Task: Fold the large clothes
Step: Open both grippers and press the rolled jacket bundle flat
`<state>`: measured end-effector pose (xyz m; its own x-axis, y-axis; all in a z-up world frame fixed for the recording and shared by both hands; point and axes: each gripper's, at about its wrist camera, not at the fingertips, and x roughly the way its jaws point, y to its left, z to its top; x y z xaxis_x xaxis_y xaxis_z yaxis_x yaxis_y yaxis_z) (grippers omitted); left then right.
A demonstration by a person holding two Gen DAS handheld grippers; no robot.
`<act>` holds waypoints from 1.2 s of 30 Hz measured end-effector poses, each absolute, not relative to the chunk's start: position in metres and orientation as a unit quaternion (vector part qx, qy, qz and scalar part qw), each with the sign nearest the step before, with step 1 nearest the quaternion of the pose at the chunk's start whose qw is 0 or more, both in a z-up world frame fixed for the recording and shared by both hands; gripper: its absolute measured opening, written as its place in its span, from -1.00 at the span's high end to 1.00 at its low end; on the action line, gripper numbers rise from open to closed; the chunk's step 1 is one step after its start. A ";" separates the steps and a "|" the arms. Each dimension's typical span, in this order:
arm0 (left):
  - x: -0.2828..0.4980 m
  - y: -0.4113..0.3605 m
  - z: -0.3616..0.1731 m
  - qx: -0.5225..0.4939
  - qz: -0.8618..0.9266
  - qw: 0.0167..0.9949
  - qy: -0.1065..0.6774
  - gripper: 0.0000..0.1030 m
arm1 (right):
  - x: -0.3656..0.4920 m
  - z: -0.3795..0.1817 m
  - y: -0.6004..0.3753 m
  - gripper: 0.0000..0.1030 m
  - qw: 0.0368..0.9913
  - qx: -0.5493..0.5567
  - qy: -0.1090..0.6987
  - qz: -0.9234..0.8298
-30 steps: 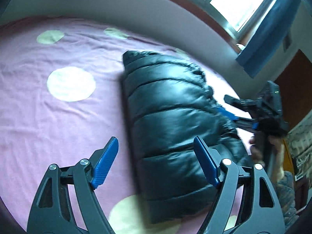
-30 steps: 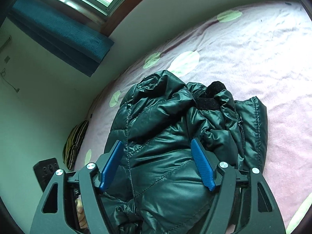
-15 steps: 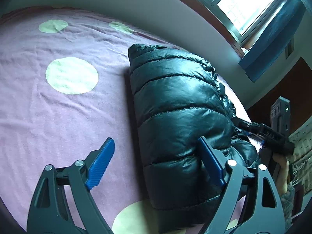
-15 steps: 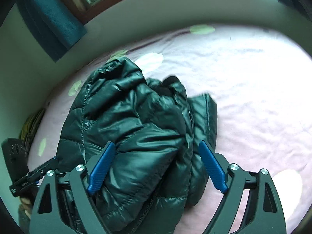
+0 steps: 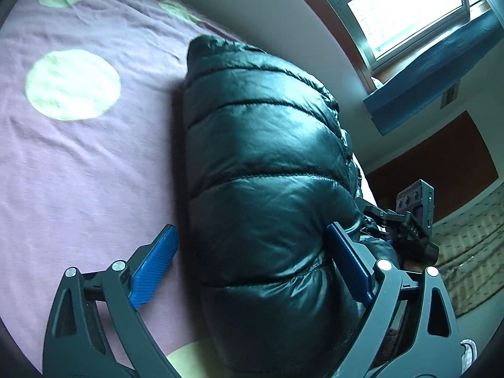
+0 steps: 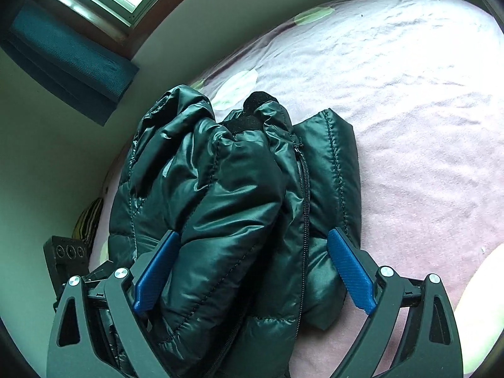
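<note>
Jacket: the dark puffer jacket (image 5: 267, 170) lies on the bed (image 5: 78, 163), gathered into a thick bundle with a sleeve cuff and zipper showing on top.
Done: it looks mostly folded, layers stacked.
Left: probably a final tuck or squaring up; the bundle is lumpy.
Left tool (image 5: 252, 267): jaws opening, straddling the bundle's end, pads not pressing.
Right tool (image 6: 252, 271): jaws opening over the sleeve side, gripping nothing.
</note>
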<state>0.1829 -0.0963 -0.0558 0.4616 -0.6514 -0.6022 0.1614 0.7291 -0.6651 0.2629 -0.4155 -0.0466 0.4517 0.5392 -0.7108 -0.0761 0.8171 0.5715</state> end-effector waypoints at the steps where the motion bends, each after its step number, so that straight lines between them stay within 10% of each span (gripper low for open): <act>1: 0.183 -0.098 -0.056 -0.268 -0.252 0.811 0.455 -0.83 | 0.263 -0.045 -0.414 -0.84 0.821 0.234 0.487 0.182; 36: 0.185 -0.120 -0.055 -0.235 -0.275 0.814 0.455 -0.89 | 0.259 -0.087 -0.412 -0.89 0.751 0.330 0.481 0.311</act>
<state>0.1854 -0.1199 -0.0552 0.4340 -0.6614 -0.6118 0.2341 0.7385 -0.6323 0.2590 -0.4123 -0.0873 0.3439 0.7836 -0.5174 -0.1491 0.5896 0.7938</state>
